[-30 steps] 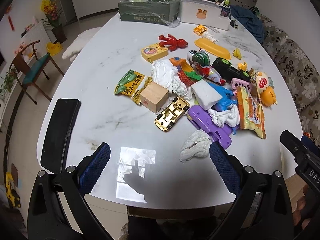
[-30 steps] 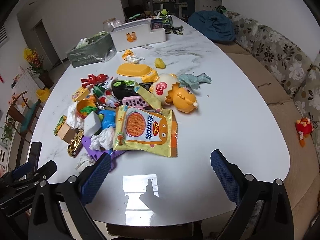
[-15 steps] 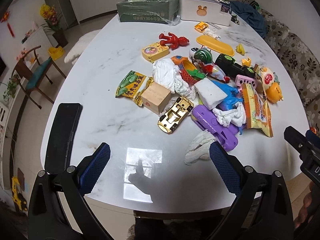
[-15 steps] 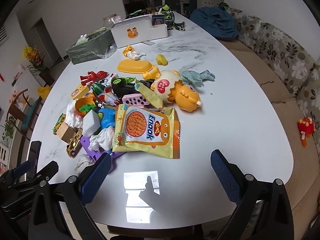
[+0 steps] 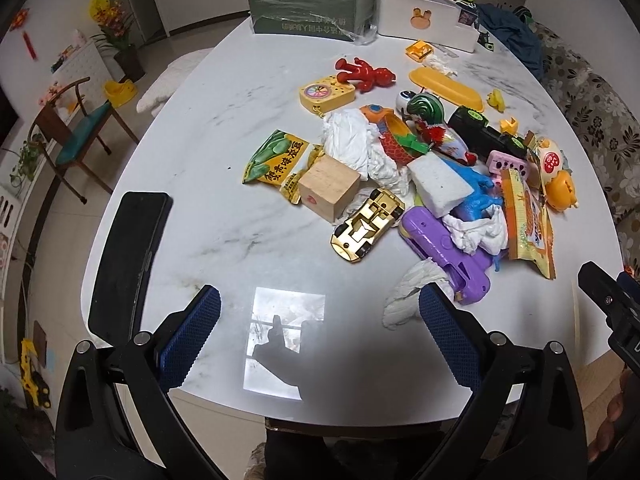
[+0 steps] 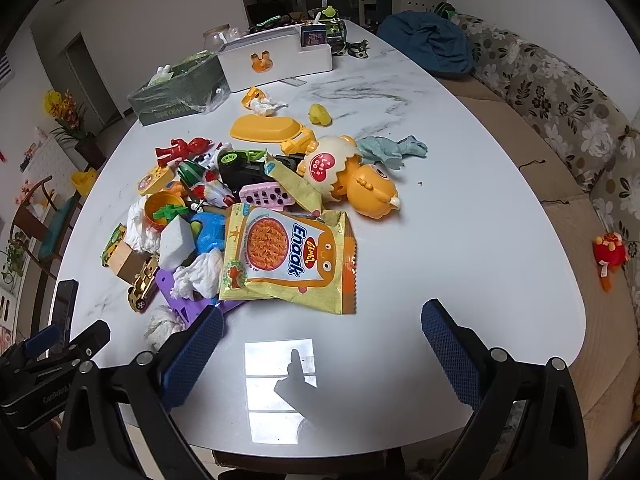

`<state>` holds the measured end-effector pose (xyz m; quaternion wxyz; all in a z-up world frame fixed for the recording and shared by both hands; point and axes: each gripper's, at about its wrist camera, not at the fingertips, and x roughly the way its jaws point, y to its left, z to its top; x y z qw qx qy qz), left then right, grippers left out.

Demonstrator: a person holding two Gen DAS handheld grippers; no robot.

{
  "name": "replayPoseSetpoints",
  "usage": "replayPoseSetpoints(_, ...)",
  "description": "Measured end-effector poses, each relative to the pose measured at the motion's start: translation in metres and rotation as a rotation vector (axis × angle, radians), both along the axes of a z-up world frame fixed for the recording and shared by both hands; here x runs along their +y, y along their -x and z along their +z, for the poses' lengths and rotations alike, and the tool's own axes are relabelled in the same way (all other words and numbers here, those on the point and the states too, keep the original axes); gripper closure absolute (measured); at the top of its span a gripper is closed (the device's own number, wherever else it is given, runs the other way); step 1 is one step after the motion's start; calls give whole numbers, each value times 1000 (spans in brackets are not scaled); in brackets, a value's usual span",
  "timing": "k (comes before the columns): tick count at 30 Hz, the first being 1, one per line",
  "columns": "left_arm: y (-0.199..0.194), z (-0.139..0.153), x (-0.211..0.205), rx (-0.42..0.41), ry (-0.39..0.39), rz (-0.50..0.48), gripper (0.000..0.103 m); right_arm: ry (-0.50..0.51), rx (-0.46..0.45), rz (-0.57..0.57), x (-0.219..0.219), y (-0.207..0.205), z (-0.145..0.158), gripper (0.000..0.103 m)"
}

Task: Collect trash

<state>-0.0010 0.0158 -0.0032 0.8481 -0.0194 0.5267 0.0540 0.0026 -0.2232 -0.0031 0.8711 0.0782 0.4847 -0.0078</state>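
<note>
Both grippers hover over the near edge of the white table (image 5: pixel 208 184), fingers spread wide and holding nothing, which fits a stance for choosing a first piece of trash rather than for grasping. Judging from the mixed heap, trash and toys lie jumbled together, so each pick has to single out paper or wrappers and leave the toys.

The left gripper (image 5: pixel 320 344) points at bare tabletop. The closest trash to it is a crumpled tissue (image 5: pixel 412 292), lying just ahead of its right fingertip (image 5: pixel 444 332) and touching the purple toy gun (image 5: pixel 448 252). A 2nd tissue (image 5: pixel 476 232) rests on top of that gun, and a bigger wad (image 5: pixel 352 144) sits farther back beside the wooden block (image 5: pixel 328 188). A green-and-yellow snack wrapper (image 5: pixel 276 158) lies left of the block, partly tucked under it.

The right gripper (image 6: pixel 320 340) faces the yellow noodle packet (image 6: pixel 288 256), which lies flat just beyond its left fingertip (image 6: pixel 196 344), overlapping the gun and a tissue (image 6: pixel 200 272).

A black phone (image 5: pixel 128 256) lies apart at the left edge. The green box (image 5: pixel 308 16) and white box (image 5: pixel 424 24) stand at the far end; whether either is the bin, I cannot tell.
</note>
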Motion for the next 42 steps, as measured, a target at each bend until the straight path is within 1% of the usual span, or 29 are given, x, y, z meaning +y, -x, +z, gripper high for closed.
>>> replayPoseSetpoints(42,-6,-8,5,16,-1,17,7,10,16,21,2,-7,-5,5)
